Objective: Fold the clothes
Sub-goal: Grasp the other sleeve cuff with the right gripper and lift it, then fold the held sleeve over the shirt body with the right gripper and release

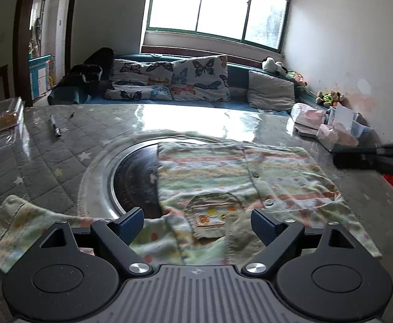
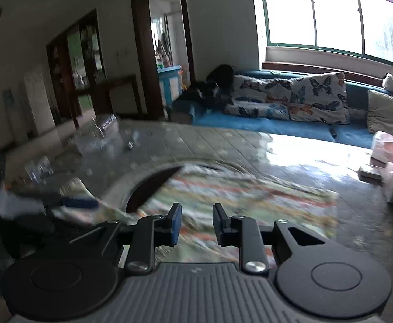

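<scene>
On the bench (image 1: 69,145), which is covered with a grey quilted, star-printed cloth under a shiny clear sheet, a small striped garment (image 1: 223,177) lies spread flat. It has pastel bands of green, pink and white, a row of buttons down the front and a patch pocket (image 1: 212,215) with coloured dots at its near edge. Its left part lies over a round dark plate (image 1: 137,177) set into the bench top, ringed in metal. 1 sleeve (image 1: 16,228) stretches out to the near left.

The left gripper (image 1: 197,222) hangs just above the near hem, its 2 blue-padded jaws spread wide with the pocket between them and nothing gripped. The right gripper (image 2: 196,224) hovers over the same garment (image 2: 236,196); its jaws stand parted by a narrow gap with no cloth between them. The right wrist view is smeared by motion, so finer detail there cannot be told.

Far left on the bench lie a pen (image 1: 55,126) and a clear plastic box (image 1: 2,123). At the far right sit pink packets (image 1: 328,129). Beyond the bench, a blue sofa (image 1: 239,80) holds butterfly-print cushions (image 1: 169,80) and a grey cushion (image 1: 271,91) below a bright window (image 1: 218,8).
</scene>
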